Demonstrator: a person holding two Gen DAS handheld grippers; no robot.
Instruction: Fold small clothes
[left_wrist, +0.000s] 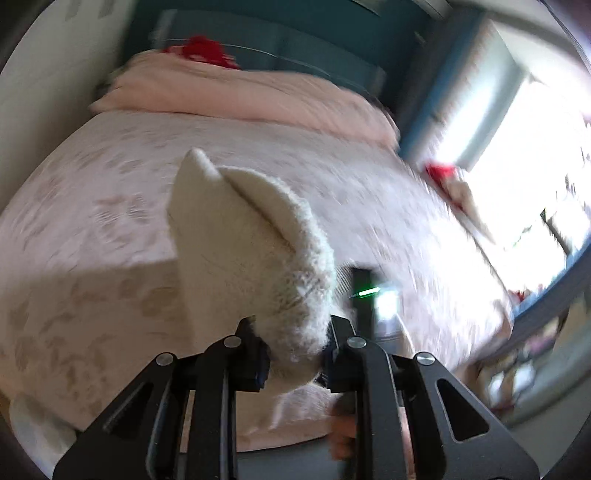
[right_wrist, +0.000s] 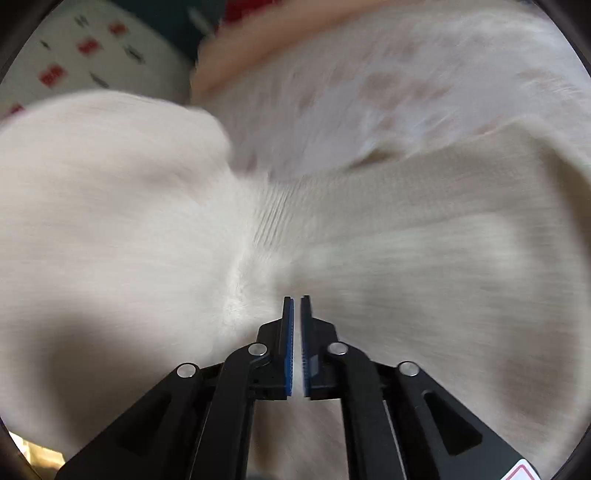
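Step in hand: the left gripper (left_wrist: 295, 350) pinches a fold of the cream knitted garment (left_wrist: 243, 251) and holds that part up above the bed (left_wrist: 92, 229); this reads as carrying one edge over for a fold.
Left tongs: pressed onto the bunched knit, which fills the gap between the pads.
Right tongs: the right gripper (right_wrist: 297, 332) has its blue pads nearly together, a thin slit between them and no cloth in it; it hangs just above the garment (right_wrist: 406, 240).
Garment: part of it is raised in the left tongs, and in the right wrist view its ribbed cloth spreads wide on both sides of the tongs. Whether it lies flat on the bed there cannot be told through the blur.
Next move: judged from this, the lifted edge needs laying over the spread part, with the right tongs either pressing the cloth down or spreading to take a second edge.
Edges: the near edge of the bed runs just under the left tongs; a bright window (left_wrist: 524, 166) lies off the bed's right side, and a wall along its left.
Open room: the bed's patterned cover beyond the garment is bare as far as the pink folded quilt (left_wrist: 240, 92) at the head end.
Risk: the thick knit may slip out of so small a pinch.
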